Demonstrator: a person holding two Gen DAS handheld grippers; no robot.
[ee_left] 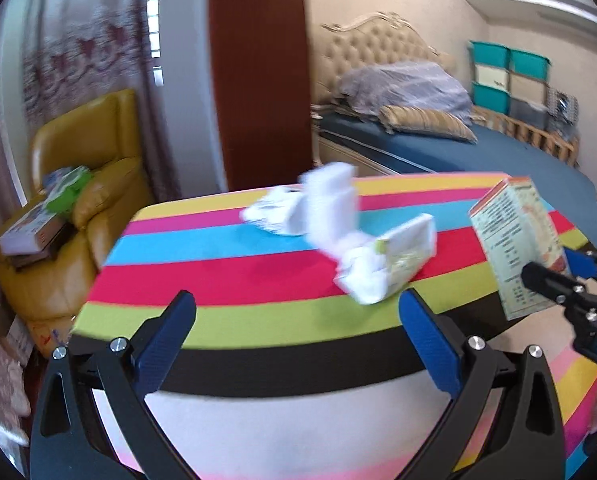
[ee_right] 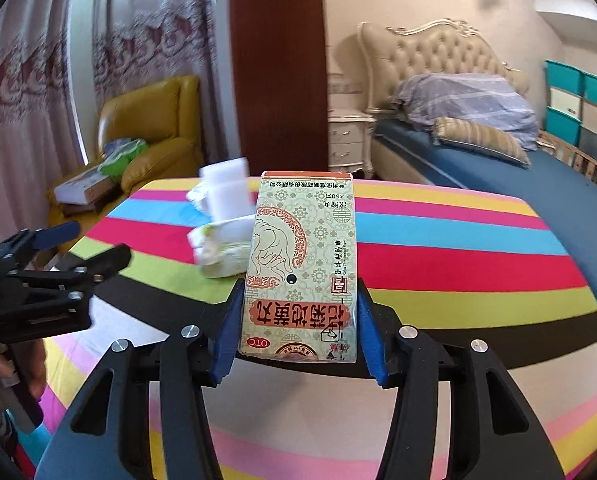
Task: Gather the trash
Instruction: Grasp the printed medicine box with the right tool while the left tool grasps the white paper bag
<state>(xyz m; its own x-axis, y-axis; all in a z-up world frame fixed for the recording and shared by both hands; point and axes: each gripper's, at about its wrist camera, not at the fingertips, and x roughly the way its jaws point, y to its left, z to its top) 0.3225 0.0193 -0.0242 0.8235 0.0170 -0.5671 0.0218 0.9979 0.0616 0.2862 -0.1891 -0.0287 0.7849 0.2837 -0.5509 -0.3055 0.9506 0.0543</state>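
My right gripper (ee_right: 298,320) is shut on a pale green and orange medicine box (ee_right: 302,264), held upright above the striped table's near edge. The box (ee_left: 514,240) and right gripper (ee_left: 554,276) also show at the right of the left wrist view. My left gripper (ee_left: 298,320) is open and empty over the near edge of the table; it shows at the left of the right wrist view (ee_right: 74,244). White crumpled boxes and paper (ee_left: 330,216) and a green-white packet (ee_left: 402,256) lie mid-table, just beyond the left gripper.
The table has a striped, many-coloured cloth (ee_left: 226,272). A yellow armchair (ee_left: 82,168) with boxes on it stands at the left. A bed (ee_left: 458,152) with pillows is behind at the right, a brown door panel (ee_left: 258,72) behind the table.
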